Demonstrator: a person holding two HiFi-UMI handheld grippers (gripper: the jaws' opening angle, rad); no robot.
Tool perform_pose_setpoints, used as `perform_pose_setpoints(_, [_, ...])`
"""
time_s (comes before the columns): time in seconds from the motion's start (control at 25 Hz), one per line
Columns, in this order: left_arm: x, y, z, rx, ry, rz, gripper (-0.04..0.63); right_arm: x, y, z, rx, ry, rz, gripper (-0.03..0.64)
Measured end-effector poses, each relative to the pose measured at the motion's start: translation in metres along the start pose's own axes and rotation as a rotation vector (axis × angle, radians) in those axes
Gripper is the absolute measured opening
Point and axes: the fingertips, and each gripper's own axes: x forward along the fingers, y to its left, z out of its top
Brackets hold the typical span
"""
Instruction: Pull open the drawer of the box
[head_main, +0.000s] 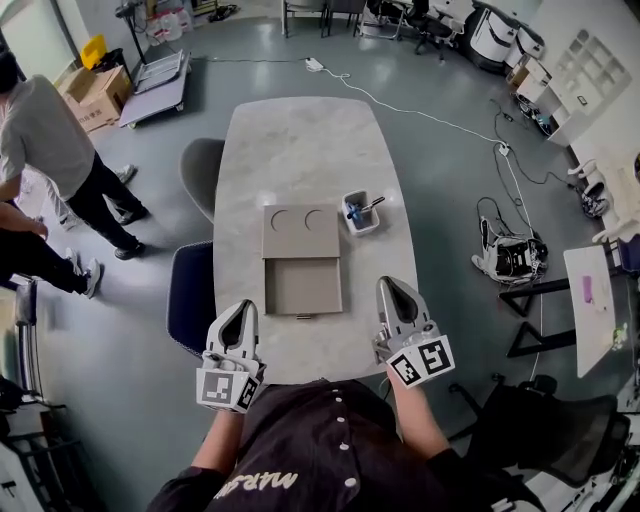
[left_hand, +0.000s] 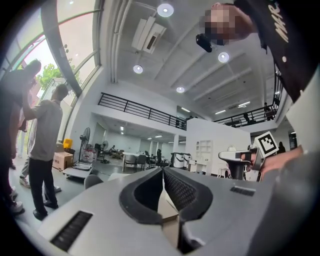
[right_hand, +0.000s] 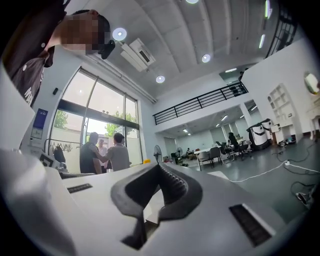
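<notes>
Both grippers are clenched empty, jaws pressed together. The flat grey-brown cardboard box (head_main: 300, 231) sits mid-table with its shallow drawer (head_main: 303, 286) already pulled out on the box's near side, so little seems left. Nearer than the box, the left gripper (head_main: 240, 310) and right gripper (head_main: 391, 287) flank the drawer front without touching it

The pale lettering on my shirt (head_main: 300, 450) is too blurred to read. My left gripper (head_main: 240, 310) and right gripper (head_main: 392, 290) carry only black-and-white square markers, no letters or numbers.
</notes>
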Motion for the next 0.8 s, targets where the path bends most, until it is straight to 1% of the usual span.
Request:
perform_pose_setpoints(0.36, [0.001,-0.005,0.007,0.033,-0.002,-0.013,0.02,0.004,0.002,0.0,-0.041,-0.003,-0.004,-0.003])
perform_pose_setpoints(0.56, [0.001,-0.003,0.004,0.033,0.001,-0.008,0.02,0.007,0.004,-0.005,-0.039,0.016,-0.004,-0.003])
perform_pose_setpoints(0.8, [0.0,-0.001,0.002,0.035,0.001,-0.004,0.02,0.011,0.008,-0.005,-0.041,0.014,0.011,-0.003])
